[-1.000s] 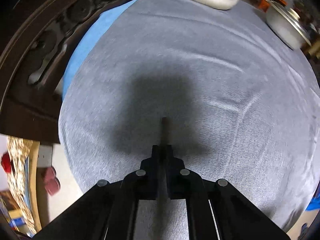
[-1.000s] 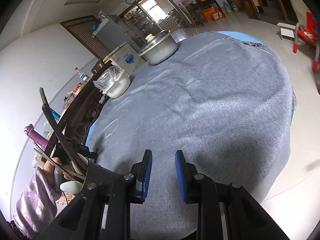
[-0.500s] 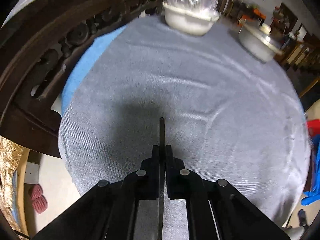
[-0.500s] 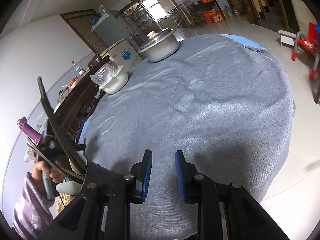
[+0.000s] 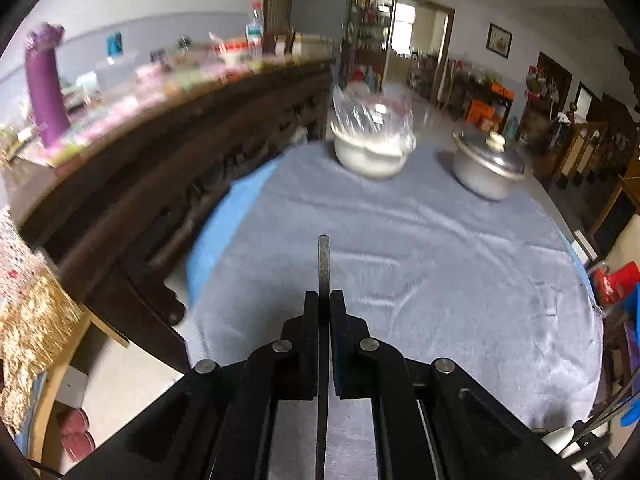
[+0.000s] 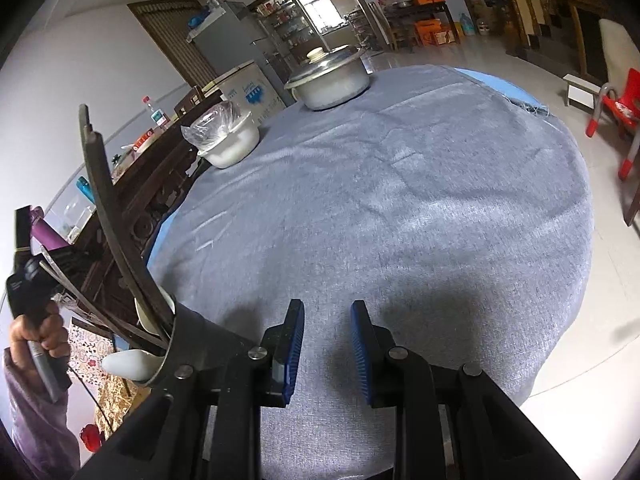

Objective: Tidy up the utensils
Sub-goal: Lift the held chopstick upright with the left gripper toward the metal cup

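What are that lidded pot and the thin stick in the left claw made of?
Pot: probably aluminium or steel, going by its dull grey sheen, with a pale knob on the lid. Stick: dark, flat and matte, perhaps metal or wood; the look leaves it open.

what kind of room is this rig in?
Most likely a home dining and living room: a round table under a grey cloth, a lidded metal pot and a plastic-covered white bowl on it, and a fridge behind.
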`<control>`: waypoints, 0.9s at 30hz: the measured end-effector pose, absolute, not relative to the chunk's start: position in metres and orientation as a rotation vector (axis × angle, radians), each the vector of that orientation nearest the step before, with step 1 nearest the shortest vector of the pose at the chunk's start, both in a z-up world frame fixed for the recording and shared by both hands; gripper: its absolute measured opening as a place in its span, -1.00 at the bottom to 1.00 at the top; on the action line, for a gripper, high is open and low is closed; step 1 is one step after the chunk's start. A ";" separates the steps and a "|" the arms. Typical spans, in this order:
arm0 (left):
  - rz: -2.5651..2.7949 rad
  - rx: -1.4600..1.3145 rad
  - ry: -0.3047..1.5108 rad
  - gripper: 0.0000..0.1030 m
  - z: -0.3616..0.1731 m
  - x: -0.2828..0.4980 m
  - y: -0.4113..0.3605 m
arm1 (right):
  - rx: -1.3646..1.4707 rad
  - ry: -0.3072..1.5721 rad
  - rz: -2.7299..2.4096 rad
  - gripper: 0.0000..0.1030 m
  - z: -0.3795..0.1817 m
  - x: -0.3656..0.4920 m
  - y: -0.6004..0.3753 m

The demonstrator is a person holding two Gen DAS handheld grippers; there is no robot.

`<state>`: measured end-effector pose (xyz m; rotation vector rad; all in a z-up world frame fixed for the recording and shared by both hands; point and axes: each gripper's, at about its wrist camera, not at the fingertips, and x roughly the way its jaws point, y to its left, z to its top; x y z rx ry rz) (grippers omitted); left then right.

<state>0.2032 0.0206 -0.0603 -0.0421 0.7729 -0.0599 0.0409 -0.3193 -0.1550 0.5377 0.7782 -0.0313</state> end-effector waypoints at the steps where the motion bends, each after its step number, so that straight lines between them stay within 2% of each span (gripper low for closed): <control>1: -0.050 -0.036 0.752 -0.90 -0.056 0.200 0.022 | 0.533 0.778 -0.034 -0.50 -0.154 0.041 -0.319; 27: -0.110 -0.063 0.449 -0.90 0.051 0.114 0.023 | 0.532 0.756 -0.011 -0.50 -0.145 0.037 -0.312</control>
